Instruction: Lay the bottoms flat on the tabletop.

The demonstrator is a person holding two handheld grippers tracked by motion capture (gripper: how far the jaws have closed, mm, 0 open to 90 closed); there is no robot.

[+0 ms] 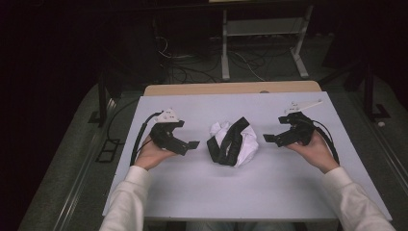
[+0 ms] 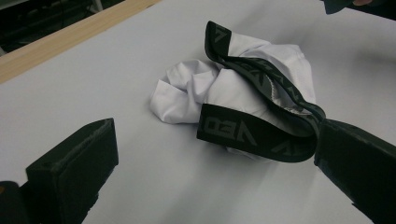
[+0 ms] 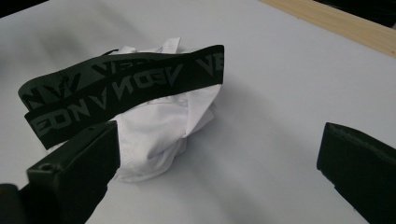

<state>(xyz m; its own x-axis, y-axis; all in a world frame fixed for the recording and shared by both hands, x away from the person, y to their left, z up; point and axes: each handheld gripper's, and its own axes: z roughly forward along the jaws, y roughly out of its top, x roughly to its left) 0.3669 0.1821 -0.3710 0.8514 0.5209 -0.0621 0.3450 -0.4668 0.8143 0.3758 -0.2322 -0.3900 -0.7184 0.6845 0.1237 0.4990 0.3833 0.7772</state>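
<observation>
A crumpled white garment with a black lettered waistband lies in a heap at the middle of the table. My left gripper hovers just to its left, jaws spread wide and empty. In the left gripper view the white garment sits ahead between the jaws, its waistband looping toward the right jaw. My right gripper is just right of the heap, open and empty. The right gripper view shows the garment and waistband close to its left jaw.
The white table top has bare room in front of and around the heap. A wooden strip runs along the far edge. Beyond it stand a metal frame and cables on the dark floor.
</observation>
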